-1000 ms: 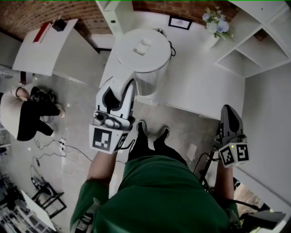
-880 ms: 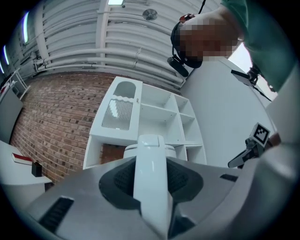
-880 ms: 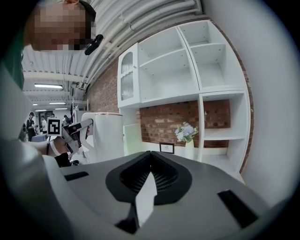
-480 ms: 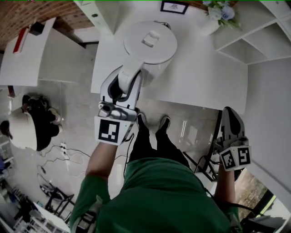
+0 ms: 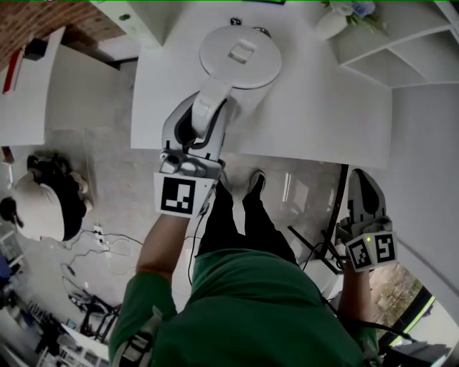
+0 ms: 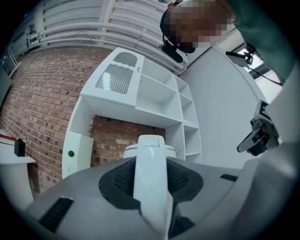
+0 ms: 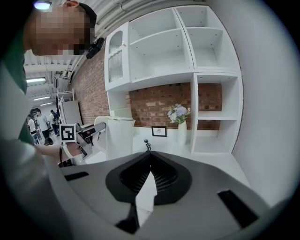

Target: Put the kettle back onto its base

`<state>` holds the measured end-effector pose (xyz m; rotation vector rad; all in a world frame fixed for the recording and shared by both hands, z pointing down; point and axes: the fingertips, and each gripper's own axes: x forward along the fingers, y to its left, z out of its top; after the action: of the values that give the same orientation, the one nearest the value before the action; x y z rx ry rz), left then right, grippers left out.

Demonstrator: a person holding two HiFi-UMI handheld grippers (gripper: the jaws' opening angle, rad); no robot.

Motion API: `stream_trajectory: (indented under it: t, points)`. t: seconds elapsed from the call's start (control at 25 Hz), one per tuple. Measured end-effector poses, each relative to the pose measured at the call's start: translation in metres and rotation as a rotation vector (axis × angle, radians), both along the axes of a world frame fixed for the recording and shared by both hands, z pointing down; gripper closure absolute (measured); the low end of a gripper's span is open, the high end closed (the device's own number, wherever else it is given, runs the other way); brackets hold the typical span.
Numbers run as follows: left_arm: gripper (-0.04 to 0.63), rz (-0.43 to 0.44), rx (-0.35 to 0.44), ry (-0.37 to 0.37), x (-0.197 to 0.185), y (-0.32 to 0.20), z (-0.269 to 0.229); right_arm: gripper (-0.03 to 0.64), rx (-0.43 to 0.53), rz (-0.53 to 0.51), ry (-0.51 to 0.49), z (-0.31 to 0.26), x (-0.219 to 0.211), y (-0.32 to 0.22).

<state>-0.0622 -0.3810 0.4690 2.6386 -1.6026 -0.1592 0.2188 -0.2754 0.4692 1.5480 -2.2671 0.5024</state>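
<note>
Head view: the left hand-held gripper [image 5: 206, 120] is clamped on the handle [image 6: 150, 178] of the white kettle [image 5: 239, 57], which sits over the white surface [image 5: 323, 107], near the flower vase [image 5: 331, 21]. The right hand-held gripper [image 5: 358, 180] hangs beyond the surface's front edge, jaws together, nothing between them.
</note>
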Motion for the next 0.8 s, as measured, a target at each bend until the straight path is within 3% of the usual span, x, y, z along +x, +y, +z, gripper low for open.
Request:
stream_trajectory:
  t: [0.8]
  points:
    - [0.456, -0.028, -0.021, 0.031, 0.006, -0.006, 0.028, 0.595, -0.041, -0.009, -0.008, 0.011, -0.012, 0.031]
